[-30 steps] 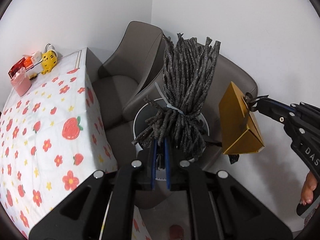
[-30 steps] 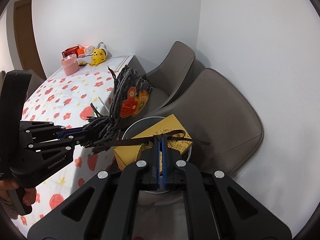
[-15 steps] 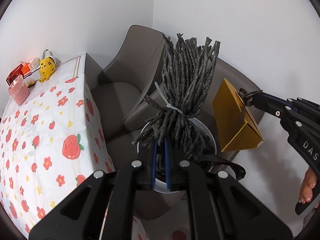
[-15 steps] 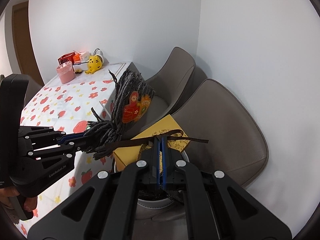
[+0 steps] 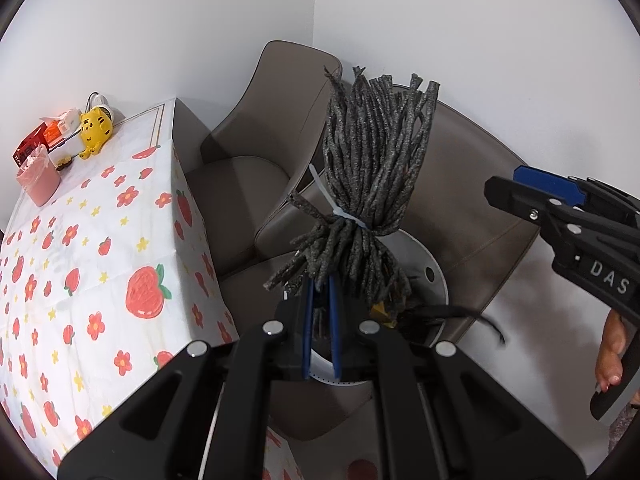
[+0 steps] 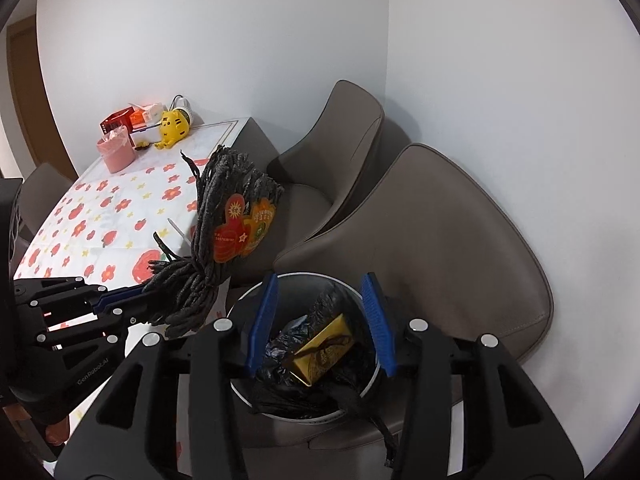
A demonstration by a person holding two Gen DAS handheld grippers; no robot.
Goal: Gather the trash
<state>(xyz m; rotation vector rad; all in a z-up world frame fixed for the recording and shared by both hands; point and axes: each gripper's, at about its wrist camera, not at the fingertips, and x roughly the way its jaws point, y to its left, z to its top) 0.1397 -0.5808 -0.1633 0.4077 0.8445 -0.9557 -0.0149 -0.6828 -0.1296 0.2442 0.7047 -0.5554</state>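
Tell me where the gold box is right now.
In the right wrist view, the gold box lies inside the trash bin on the black liner, directly below the open right gripper, beside the near chair.

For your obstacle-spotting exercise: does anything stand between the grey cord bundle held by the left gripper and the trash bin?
Nothing visible. The cord bundle hangs beside the bin; the open right gripper hovers over it, the gold box already inside.

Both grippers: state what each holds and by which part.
The left gripper grips the gray cord bundle by its short end below the zip tie. The right gripper is open and empty above the bin.
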